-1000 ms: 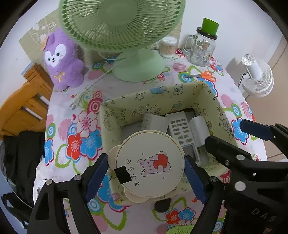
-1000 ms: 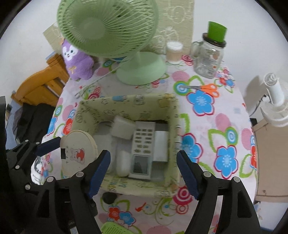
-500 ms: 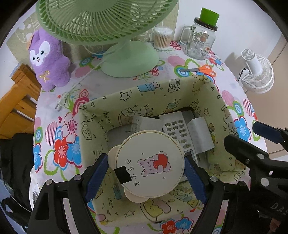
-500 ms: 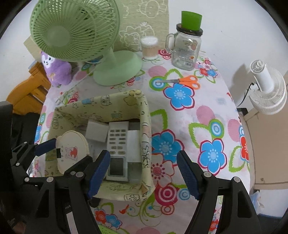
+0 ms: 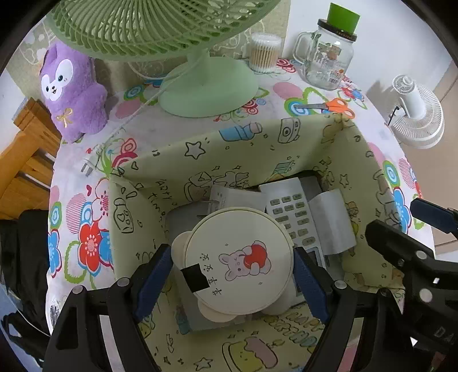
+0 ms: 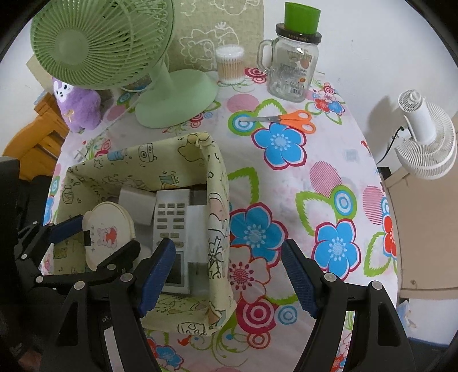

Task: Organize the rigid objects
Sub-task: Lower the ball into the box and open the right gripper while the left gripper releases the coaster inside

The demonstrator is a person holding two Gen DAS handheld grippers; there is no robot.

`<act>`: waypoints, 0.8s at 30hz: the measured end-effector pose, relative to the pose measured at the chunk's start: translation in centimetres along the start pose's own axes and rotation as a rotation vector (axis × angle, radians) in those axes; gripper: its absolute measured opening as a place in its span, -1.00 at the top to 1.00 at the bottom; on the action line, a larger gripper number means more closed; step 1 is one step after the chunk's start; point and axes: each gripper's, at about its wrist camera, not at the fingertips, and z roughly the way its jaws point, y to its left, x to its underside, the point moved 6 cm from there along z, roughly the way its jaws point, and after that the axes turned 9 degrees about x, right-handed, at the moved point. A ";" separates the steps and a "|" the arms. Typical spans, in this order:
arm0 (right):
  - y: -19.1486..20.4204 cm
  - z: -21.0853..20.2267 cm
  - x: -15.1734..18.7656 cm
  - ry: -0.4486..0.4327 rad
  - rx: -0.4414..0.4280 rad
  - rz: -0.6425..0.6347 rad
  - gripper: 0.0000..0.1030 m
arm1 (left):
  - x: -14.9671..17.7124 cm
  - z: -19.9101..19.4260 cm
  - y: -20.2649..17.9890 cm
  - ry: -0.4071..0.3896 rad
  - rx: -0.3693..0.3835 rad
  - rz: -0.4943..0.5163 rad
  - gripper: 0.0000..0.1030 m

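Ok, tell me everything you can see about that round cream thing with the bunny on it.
The round cream case looks like hard plastic, with small rounded lobes jutting from its rim. Its flat face carries a cartoon rabbit hugging something red, a few printed characters and a black square patch. The left gripper is shut on it, blue pads on opposite edges, face tilted toward the camera. It hangs inside the fabric storage box, above a remote control and white blocks.

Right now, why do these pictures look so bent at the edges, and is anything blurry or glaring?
Left wrist view: fisheye lens, black corners, the green fan bulges overhead; the round bunny case is sharp. Right wrist view: same curved table edge; soft even light, the white fan casts a faint wall shadow, a small glint on the glass jar.
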 end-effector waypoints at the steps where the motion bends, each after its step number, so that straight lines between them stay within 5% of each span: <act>1: 0.0 0.1 0.0 0.002 0.000 -0.001 -0.53 | 0.0 0.2 0.1 0.003 -0.002 -0.001 -0.65; 24: -0.3 -0.7 0.4 -0.006 -0.006 0.013 -0.58 | 0.1 -1.2 -0.5 -0.030 -0.003 0.013 -0.89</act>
